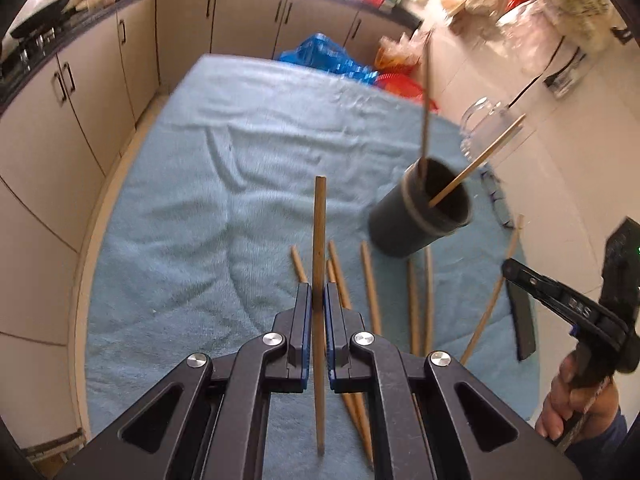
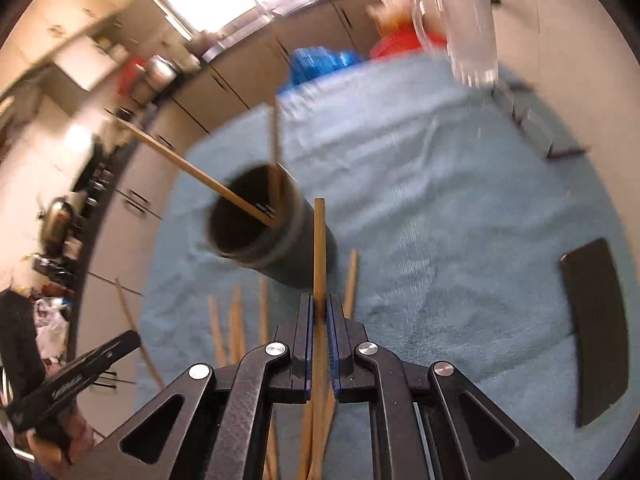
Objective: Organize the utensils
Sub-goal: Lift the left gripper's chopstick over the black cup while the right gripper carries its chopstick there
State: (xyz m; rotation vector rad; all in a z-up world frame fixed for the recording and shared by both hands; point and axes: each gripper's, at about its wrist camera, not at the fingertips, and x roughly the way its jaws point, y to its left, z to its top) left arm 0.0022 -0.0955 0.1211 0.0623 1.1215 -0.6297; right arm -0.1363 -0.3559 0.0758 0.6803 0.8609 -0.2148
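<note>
Chopsticks were pinched one apiece: the left gripper (image 1: pixel 318 294) clamped one chopstick (image 1: pixel 319 240), the right gripper (image 2: pixel 319 306) clamped another (image 2: pixel 319 248). Each tip probably should be steered over the dark cup's (image 1: pixel 420 212) mouth before release. Both grippers pointed steeply down above the spare sticks (image 1: pixel 370 280) near the blue towel's (image 1: pixel 200 200) front edge.

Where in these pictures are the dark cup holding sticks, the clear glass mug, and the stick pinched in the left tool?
dark cup (image 1: pixel 404 232), left wrist view, its outer side wall.
glass mug (image 1: pixel 478 120), left wrist view, its handle side.
chopstick in the left tool (image 1: pixel 319 240), left wrist view, its shaft above the tool.
</note>
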